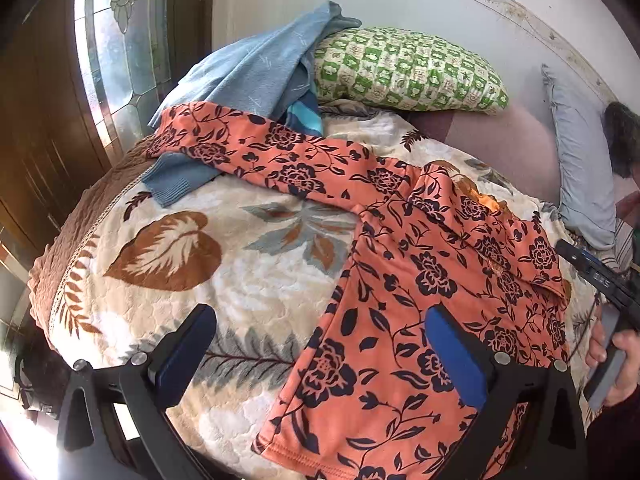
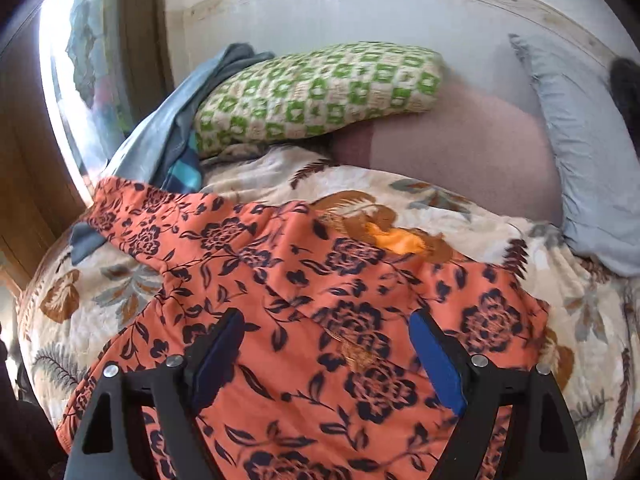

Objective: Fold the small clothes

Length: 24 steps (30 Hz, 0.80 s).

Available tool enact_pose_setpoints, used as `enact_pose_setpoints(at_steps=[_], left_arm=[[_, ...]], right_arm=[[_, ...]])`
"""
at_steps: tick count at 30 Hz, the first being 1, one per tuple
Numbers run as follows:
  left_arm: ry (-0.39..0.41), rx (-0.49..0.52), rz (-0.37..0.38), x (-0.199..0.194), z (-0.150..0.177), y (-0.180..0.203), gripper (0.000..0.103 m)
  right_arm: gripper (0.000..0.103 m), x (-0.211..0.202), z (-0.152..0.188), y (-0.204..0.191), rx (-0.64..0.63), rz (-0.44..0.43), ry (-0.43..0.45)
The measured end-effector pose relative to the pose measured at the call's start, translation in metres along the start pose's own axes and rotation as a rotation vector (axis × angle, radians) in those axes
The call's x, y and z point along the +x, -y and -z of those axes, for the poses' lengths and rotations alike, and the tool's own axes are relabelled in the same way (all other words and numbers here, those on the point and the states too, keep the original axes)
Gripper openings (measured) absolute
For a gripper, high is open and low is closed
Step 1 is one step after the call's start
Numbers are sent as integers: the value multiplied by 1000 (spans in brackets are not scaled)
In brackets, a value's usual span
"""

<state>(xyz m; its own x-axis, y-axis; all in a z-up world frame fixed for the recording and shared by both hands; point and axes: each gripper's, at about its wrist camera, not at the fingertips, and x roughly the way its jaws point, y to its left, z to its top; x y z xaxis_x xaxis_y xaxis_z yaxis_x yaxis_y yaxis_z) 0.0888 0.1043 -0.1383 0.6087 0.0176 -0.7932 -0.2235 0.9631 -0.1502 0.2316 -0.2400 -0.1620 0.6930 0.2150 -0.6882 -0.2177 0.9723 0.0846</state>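
An orange long-sleeved top with dark flowers (image 1: 420,280) lies flat on the leaf-patterned blanket (image 1: 240,264). One sleeve (image 1: 256,152) stretches out to the far left over a blue knit garment (image 1: 172,180). The other sleeve (image 2: 496,316) lies folded in across the body. My left gripper (image 1: 320,316) is open above the top's near left edge, nothing between its pads. My right gripper (image 2: 326,320) hovers open over the middle of the top, just below the neckline (image 2: 400,240). In the left wrist view part of the right gripper (image 1: 592,272) shows at the right edge, held by a hand (image 1: 616,364).
A green checked pillow (image 1: 404,68) and a light blue garment (image 1: 256,68) lie at the head of the bed. A grey-blue pillow (image 1: 580,160) leans at the right. A window (image 1: 116,40) and wooden panelling stand to the left. The bed's edge runs down the left side.
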Motion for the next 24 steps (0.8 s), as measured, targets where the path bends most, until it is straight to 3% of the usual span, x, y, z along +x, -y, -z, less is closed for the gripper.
enact_pose_setpoints(at_steps=[3, 7, 10, 11, 12, 14, 19, 21, 24], left_arm=[[1, 43, 14, 27, -24, 27, 103], [-54, 19, 24, 81, -63, 57, 103], [-137, -48, 80, 129, -85, 76, 101], [-173, -77, 103, 146, -90, 82, 90], [-208, -112, 130, 163, -92, 87, 72], [-268, -174, 208, 192, -93, 99, 56], [-312, -256, 205, 237, -94, 120, 54], [-314, -260, 186, 247, -95, 125, 54], [-289, -303, 168, 255, -106, 124, 54]], right_arm=[[86, -31, 28, 74, 256, -68, 47], [74, -27, 63, 144, 490, -115, 57], [46, -5, 72, 177, 612, -207, 25], [36, 3, 76, 186, 668, -255, 15], [36, 14, 82, 195, 737, -310, 8], [36, 30, 91, 208, 848, -407, 1], [36, 61, 93, 213, 950, -554, -32], [37, 72, 97, 209, 982, -555, -83], [37, 77, 103, 210, 988, -514, -80]])
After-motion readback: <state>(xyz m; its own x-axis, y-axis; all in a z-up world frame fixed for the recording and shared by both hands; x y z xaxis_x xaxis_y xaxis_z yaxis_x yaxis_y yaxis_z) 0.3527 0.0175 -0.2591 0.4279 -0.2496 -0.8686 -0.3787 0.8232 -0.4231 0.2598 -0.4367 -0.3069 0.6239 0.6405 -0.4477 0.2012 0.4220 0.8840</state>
